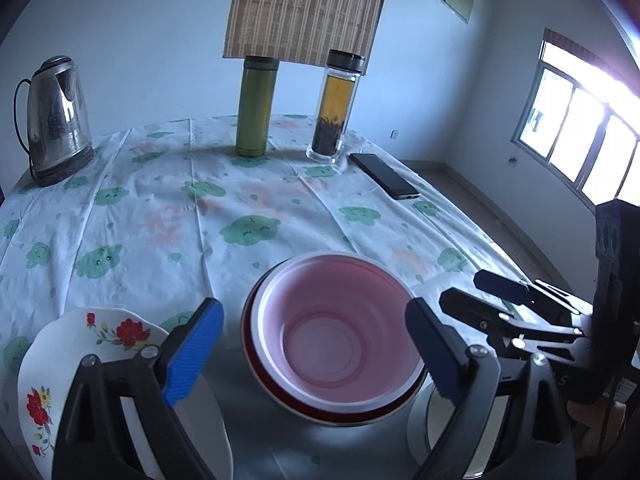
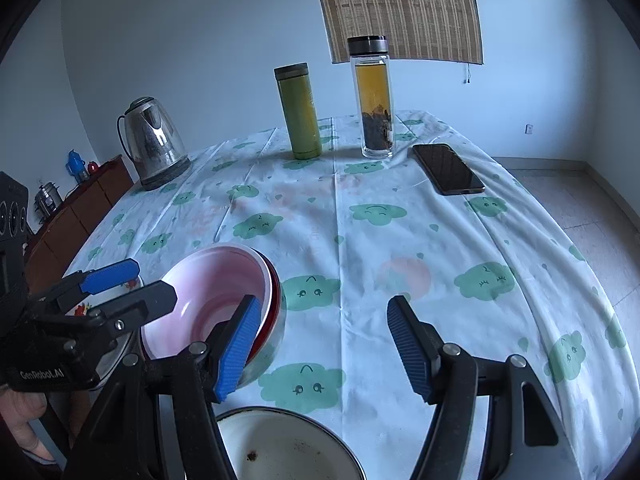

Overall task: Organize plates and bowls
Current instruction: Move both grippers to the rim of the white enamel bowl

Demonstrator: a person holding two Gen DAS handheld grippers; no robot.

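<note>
- Two bowls already sit nested near the table's front edge: a pink bowl (image 1: 334,330) inside a red bowl (image 1: 280,394) whose rim shows only as a thin dark-red crescent; in my left wrist view they lie dead centre between my fingers
- My left gripper (image 1: 316,350) is spread wide, holding nothing, straddling that stack without clearly touching it
- My right gripper (image 2: 320,346) is likewise released and empty; its left pad sits in front of the stack's rim at about 9 o'clock in its view
- A floral plate (image 1: 80,356), glossy white with red flowers, lies at 8 o'clock in the left view, partly under my finger
- A white enamel bowl (image 2: 288,444), dark-rimmed and speckled inside, sits at 6 o'clock below my right gripper
- I judge the stacking half done: the next move calls for picking one loose piece, closing on its thin rim squarely, since glazed and plastic surfaces look slippery
- The creased cloud-print tablecloth (image 2: 400,240) may snag a dragged dish
</note>
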